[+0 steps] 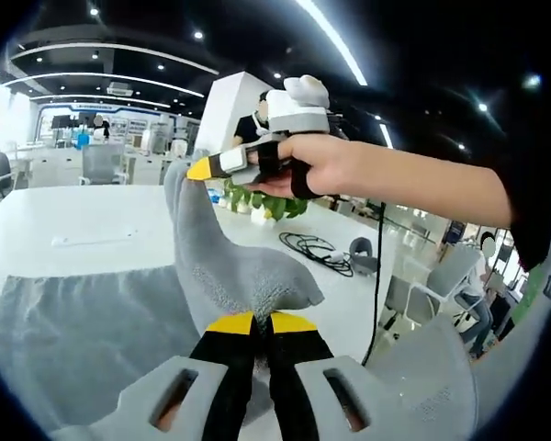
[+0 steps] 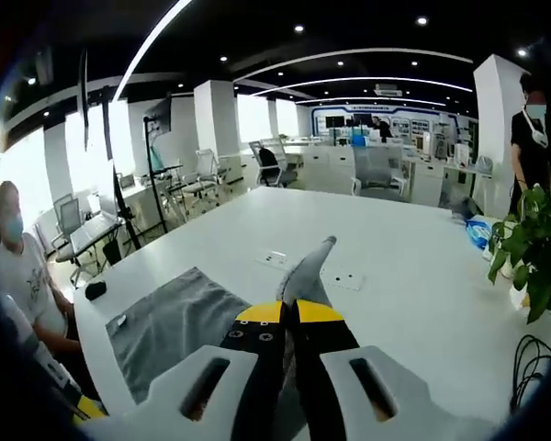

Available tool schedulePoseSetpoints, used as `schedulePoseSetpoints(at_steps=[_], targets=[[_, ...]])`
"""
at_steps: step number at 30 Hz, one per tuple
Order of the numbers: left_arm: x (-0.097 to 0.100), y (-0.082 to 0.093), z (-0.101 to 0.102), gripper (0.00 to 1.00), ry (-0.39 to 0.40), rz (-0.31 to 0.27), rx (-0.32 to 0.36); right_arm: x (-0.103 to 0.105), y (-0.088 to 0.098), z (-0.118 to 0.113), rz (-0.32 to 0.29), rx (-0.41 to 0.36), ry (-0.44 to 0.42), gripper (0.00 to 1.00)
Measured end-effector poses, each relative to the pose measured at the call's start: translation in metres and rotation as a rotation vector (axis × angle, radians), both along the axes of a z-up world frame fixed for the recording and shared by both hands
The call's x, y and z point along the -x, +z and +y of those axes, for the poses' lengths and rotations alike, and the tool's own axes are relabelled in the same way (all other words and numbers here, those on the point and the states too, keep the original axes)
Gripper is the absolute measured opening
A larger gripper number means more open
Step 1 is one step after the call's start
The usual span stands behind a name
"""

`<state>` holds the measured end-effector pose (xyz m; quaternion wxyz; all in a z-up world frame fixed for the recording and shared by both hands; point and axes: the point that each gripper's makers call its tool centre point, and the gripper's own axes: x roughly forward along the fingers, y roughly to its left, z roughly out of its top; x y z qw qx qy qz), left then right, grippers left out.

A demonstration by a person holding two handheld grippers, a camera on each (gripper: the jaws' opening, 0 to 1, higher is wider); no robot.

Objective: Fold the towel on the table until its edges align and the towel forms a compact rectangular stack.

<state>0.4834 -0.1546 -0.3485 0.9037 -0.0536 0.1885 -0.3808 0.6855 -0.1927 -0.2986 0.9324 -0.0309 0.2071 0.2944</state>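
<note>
In the left gripper view, the left gripper (image 1: 263, 323) has its yellow-tipped jaws clamped on a fold of the grey towel (image 1: 92, 322), lifting it off the white table (image 1: 73, 216). The right gripper (image 1: 200, 169), held in a hand (image 1: 317, 165), pinches another part of the towel higher up. In the right gripper view, its jaws are closed on the raised cloth; the rest lies flat on the table. A potted plant (image 2: 533, 248) stands at the table's far side.

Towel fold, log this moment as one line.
phase: lifting | left gripper: shut on towel | right gripper: shut on towel | table: towel partly flat
</note>
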Motion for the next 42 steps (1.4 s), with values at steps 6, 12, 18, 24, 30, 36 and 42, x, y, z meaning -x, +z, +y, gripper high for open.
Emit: schedulePoseSetpoints(at_steps=[6, 12, 18, 24, 30, 36, 42], targets=[[-0.005, 0.007, 0.031, 0.03, 0.040, -0.020, -0.002, 0.006, 0.004, 0.027, -0.005, -0.013, 0.028, 0.00], [-0.003, 0.005, 0.057, 0.03, 0.043, -0.031, -0.030, 0.008, 0.005, 0.052, -0.006, -0.014, 0.055, 0.00], [-0.003, 0.004, 0.087, 0.03, 0.117, -0.020, -0.012, 0.010, 0.009, 0.086, -0.011, -0.018, 0.088, 0.00], [0.000, 0.008, 0.111, 0.03, 0.151, -0.031, -0.018, 0.007, 0.015, 0.123, -0.016, -0.035, 0.119, 0.00], [-0.002, 0.016, 0.141, 0.03, 0.216, -0.043, 0.006, 0.008, 0.018, 0.157, -0.019, -0.032, 0.161, 0.00], [-0.005, 0.018, 0.174, 0.03, 0.263, -0.056, -0.006, 0.010, 0.015, 0.183, -0.011, -0.009, 0.202, 0.00], [-0.003, 0.014, 0.194, 0.03, 0.326, -0.040, 0.011, 0.015, 0.009, 0.210, -0.004, 0.007, 0.248, 0.00]])
